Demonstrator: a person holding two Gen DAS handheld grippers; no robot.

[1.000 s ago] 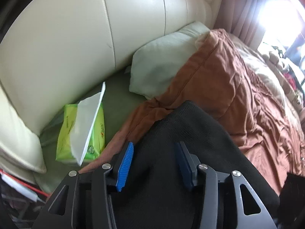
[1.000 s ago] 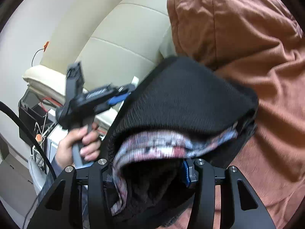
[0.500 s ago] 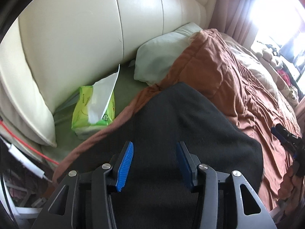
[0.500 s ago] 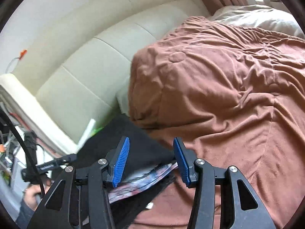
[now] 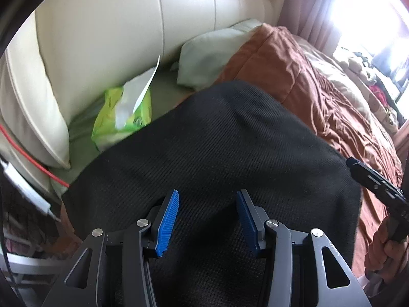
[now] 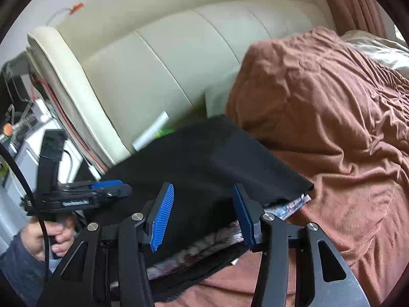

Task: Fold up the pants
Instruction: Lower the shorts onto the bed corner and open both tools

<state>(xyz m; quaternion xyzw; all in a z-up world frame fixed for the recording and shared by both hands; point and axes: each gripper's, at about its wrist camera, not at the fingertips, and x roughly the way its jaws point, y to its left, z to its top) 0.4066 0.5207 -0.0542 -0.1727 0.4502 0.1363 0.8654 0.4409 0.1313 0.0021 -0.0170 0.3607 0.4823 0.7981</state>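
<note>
At the bottom of each wrist view, the left gripper (image 5: 207, 213) stands half open and the right gripper's (image 6: 203, 211) jaws are closing on nothing. Beyond both, the folded black pants (image 5: 217, 143) fill the centre on the brown quilt (image 6: 332, 117).

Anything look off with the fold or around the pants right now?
The black pants lie folded on the brown bedspread, but the patterned lining sticks out from under the top layer at the right edge, so the layers aren't flush. Behind them, a sheet juts loosely out of the green tissue pack.
</note>
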